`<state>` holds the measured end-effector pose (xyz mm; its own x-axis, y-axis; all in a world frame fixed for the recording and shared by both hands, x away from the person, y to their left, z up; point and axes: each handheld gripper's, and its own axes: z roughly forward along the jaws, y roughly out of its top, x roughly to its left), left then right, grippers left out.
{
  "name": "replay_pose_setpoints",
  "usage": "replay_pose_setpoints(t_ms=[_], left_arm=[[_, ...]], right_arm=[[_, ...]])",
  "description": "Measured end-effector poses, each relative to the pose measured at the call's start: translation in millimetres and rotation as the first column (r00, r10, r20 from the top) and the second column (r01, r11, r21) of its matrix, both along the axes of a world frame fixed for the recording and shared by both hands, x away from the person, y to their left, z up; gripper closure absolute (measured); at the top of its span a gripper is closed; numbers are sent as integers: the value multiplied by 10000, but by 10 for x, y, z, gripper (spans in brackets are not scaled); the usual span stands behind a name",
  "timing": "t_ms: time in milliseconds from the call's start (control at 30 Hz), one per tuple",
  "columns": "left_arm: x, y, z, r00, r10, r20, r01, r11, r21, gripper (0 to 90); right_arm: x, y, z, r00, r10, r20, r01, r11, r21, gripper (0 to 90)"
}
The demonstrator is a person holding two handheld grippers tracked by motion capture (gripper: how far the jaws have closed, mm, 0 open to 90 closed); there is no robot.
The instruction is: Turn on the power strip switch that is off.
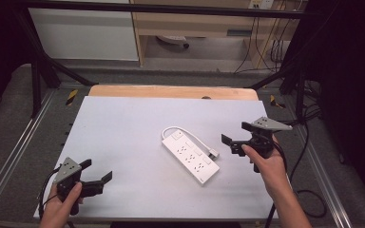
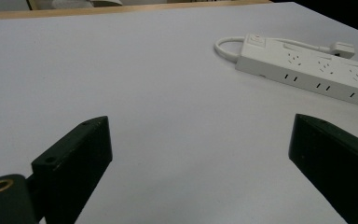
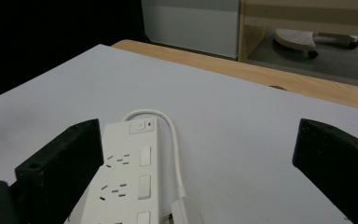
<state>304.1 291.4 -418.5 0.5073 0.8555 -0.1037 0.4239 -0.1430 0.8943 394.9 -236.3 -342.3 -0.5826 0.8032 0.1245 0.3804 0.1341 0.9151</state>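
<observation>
High view: a white power strip [image 1: 190, 154] lies mid-table, its cord looped to a plug [image 1: 213, 153] beside it. My left gripper [image 1: 97, 173] and right gripper [image 1: 229, 144] both gape wide, holding nothing. Seemingly nothing is done yet.

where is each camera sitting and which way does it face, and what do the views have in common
High view: above the person's side, looking forward and down on the table; both forearms, left gripper, right gripper.
Left gripper view: rides the left gripper, facing the power strip; open jaws.
Right gripper view: rides the right gripper, over the strip; open jaws.
Shared: strip and plug.
</observation>
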Motion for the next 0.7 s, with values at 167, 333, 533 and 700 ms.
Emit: replay_pose_setpoints(t_ms=[167,333,533,700], left_arm=[[-1,-5,-1,10000,-45,-15,45,10000,26,60],[0,-5,-1,10000,-64,-20,64,10000,46,60],[-2,-5,0,10000,-51,-18,51,10000,73,60],[-2,-4,0,10000,-52,-15,52,10000,74,60]], right_arm=[[47,53,10,10000,51,-36,-51,10000,60,24],[84,102,42,9999,145,-8,-145,9999,-7,26],[144,138,47,9999,151,-41,-151,9999,-20,34],[178,152,36,9998,151,-95,-150,9999,38,36]])
